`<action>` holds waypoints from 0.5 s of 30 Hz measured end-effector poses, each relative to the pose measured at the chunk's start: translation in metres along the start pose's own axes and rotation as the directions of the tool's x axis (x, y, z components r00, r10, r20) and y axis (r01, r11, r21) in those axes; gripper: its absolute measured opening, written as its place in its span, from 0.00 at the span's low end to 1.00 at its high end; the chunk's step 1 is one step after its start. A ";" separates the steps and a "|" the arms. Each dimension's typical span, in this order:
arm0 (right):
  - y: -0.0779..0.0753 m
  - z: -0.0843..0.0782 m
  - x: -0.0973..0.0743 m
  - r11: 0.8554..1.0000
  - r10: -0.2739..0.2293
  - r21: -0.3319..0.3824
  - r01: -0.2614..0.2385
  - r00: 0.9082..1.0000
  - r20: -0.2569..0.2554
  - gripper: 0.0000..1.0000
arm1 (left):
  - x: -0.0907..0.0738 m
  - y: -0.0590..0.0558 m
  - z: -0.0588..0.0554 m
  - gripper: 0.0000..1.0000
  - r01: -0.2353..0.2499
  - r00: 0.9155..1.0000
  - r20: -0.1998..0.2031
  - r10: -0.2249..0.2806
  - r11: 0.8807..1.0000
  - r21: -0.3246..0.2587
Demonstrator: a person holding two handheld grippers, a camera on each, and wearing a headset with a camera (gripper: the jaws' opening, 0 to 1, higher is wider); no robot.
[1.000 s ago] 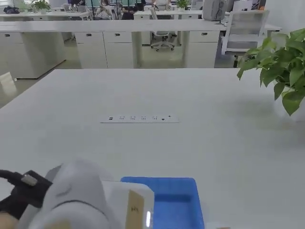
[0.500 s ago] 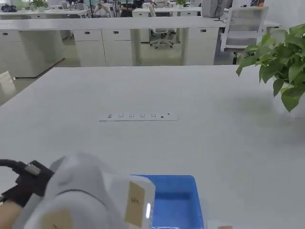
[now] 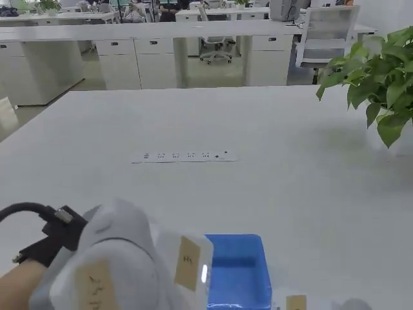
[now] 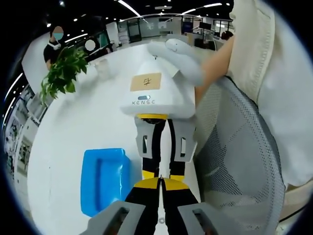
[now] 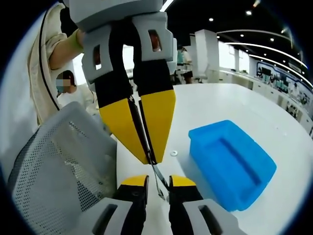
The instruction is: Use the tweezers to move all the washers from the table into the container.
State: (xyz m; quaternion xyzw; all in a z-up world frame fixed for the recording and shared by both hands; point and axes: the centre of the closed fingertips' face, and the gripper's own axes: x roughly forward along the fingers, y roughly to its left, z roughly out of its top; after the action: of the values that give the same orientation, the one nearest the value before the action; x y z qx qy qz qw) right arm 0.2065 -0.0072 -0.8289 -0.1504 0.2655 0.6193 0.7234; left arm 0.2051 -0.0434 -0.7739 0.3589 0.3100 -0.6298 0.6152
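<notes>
We find the left gripper [image 4: 159, 182] and the right gripper [image 5: 157, 183] tip to tip over the near edge of the white table [image 5: 210, 103]. The left one points right and the right one points left.

The left gripper's yellow jaws are clamped flat on the tweezers [image 5: 157, 176], whose thin dark tip projects beyond them and runs down between the right gripper's jaws. Those jaws stand narrowly apart on either side of the tip. We cannot tell whether they bear on it.

One washer [image 5: 173, 153] lies on the table just beyond the tweezer tip, between the grippers and the blue container [image 5: 234, 191] and apart from both. The container sits on the table just on the far side of the grippers.

A grey mesh chair [image 5: 63, 156] stands at the near side. A power strip [image 3: 185, 156] lies further out on the table, and a potted plant [image 3: 381, 84] is at the far right.
</notes>
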 end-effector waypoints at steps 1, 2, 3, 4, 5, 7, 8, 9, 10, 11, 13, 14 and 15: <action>-0.001 0.000 0.000 1.000 -0.004 -0.002 0.004 1.000 0.001 0.13 | 0.001 0.000 -0.001 0.00 -0.001 1.000 0.003 0.001 1.000 -0.015; -0.001 0.000 0.001 1.000 -0.002 -0.002 0.002 1.000 0.000 0.12 | 0.002 0.001 -0.001 0.00 -0.006 1.000 0.007 0.006 1.000 -0.024; -0.002 0.000 0.001 1.000 -0.007 -0.006 0.007 1.000 0.000 0.11 | 0.003 0.001 -0.002 0.00 -0.008 1.000 0.013 0.009 0.999 -0.044; -0.003 -0.001 0.000 1.000 -0.011 -0.006 0.011 1.000 0.000 0.10 | 0.004 0.001 -0.001 0.00 -0.011 1.000 0.028 0.012 0.998 -0.062; -0.004 -0.001 0.000 1.000 -0.013 -0.003 0.013 1.000 0.002 0.08 | 0.004 0.000 -0.001 0.00 -0.006 0.999 0.041 0.009 0.997 -0.076; -0.005 -0.001 0.000 1.000 -0.006 -0.001 0.006 1.000 0.003 0.06 | 0.005 0.001 -0.001 0.00 -0.012 0.998 0.057 0.018 0.995 -0.100; -0.006 -0.001 -0.001 1.000 -0.008 0.003 0.008 1.000 0.006 0.06 | 0.006 0.002 -0.002 0.00 -0.023 0.998 0.060 0.030 0.993 -0.115; -0.006 -0.001 0.000 1.000 -0.008 0.004 0.008 1.000 0.008 0.05 | 0.006 0.003 -0.003 0.00 -0.031 0.997 0.062 0.039 0.993 -0.114; -0.007 -0.002 0.000 1.000 -0.011 0.002 0.011 1.000 0.005 0.04 | 0.005 0.012 -0.001 0.03 -0.098 0.990 0.089 0.113 0.984 -0.152; -0.008 -0.003 0.000 1.000 -0.015 -0.008 0.015 1.000 0.001 0.04 | 0.005 0.015 0.002 0.13 -0.119 0.983 0.122 0.139 0.980 -0.157; -0.010 -0.003 -0.001 1.000 -0.016 0.012 0.016 1.000 -0.001 0.04 | 0.002 0.013 0.002 0.38 -0.128 0.971 0.164 0.172 0.960 -0.250; -0.011 -0.003 -0.002 1.000 -0.021 0.022 0.021 1.000 0.002 0.04 | -0.001 0.013 -0.001 0.40 -0.138 0.965 0.177 0.191 0.951 -0.276; -0.012 -0.003 -0.002 0.999 -0.022 0.026 0.022 1.000 0.003 0.04 | -0.004 0.014 -0.002 0.37 -0.158 0.957 0.192 0.218 0.945 -0.287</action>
State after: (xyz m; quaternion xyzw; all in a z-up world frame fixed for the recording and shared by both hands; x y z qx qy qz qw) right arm 0.2173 -0.0124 -0.8318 -0.1427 0.2707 0.6079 0.7327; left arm 0.2190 -0.0403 -0.7711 0.2281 0.2862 -0.5560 0.7463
